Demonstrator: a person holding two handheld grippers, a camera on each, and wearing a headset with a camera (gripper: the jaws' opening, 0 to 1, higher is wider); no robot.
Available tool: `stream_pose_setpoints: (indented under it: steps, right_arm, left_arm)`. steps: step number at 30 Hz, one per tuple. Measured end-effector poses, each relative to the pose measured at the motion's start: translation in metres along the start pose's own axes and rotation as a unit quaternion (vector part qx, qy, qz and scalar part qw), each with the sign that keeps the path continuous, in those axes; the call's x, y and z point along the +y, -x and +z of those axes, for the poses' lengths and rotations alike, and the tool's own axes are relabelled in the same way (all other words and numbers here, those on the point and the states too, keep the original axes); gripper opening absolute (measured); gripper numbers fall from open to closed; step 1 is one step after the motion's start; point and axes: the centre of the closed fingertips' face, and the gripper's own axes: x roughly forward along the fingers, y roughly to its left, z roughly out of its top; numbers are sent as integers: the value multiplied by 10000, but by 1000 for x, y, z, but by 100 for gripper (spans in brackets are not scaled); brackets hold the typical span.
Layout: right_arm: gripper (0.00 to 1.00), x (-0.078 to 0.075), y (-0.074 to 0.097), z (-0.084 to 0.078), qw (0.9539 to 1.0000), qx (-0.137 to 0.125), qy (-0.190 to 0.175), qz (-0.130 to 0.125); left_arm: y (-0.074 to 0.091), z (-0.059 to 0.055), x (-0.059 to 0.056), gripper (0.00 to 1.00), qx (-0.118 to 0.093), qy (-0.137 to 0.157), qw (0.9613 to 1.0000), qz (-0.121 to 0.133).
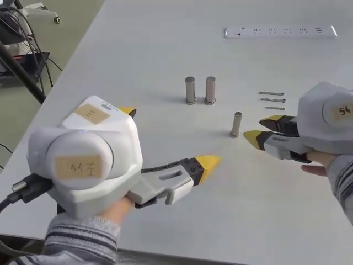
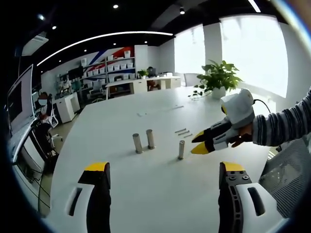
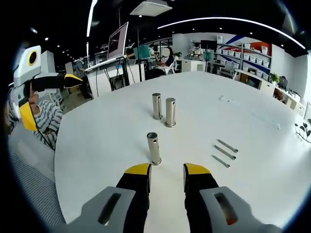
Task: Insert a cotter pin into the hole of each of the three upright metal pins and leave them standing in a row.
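Opposed low views, shared pins point(image 1: 210, 90)

Lab office: bin shelves point(image 2: 114, 65), monitors point(image 3: 118, 41)

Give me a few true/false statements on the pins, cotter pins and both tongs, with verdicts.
1. All three metal pins stand upright. True.
2. One cotter pin already sits in a pin's hole. False: all three cotter pins lie loose on the table.
3. The right tongs grip a cotter pin. False: the right tongs are open and empty, close to the lone pin.
4. The left tongs are open with nothing between them. True.
5. Two metal pins stand side by side, and the third stands apart from them. True.
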Motion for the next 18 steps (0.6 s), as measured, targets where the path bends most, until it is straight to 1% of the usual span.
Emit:
stream_pose_setpoints:
  steps: [3,5,6,9,10,13,15,17,18]
  right_arm:
    - [22,-11,5,2,10000,61,46,31]
    - [21,-17,7,2,9995,215,224,60]
    - [21,-29,6,0,9991,306,308,30]
    - [19,-37,6,3,9977,473,472,88]
    - [19,-40,5,3,9969,568,532,92]
    - [19,-49,2,5,9949,723,694,94]
    - [18,-55,-1,1,9927,932,752,148]
    - [17,-63,-5,1,9920,987,787,90]
    - [17,-65,-7,0,9913,1045,792,101]
  left_arm:
    - [-1,0,-2,92,-15,-32,10000,-33]
    - [-1,0,-3,92,-25,-12,10000,-64]
    - [-2,0,-4,92,-23,-1,10000,-77]
    - [-3,0,-3,93,-22,1,10000,-75]
    - [-3,0,-3,93,-18,12,10000,-86]
    - [-4,-1,-3,95,13,22,9999,-109]
    - [-5,-2,-3,95,21,9,9999,-123]
    - [-5,-1,-4,97,-11,20,9999,-149]
    - [-6,-1,-4,97,-14,29,9999,-158]
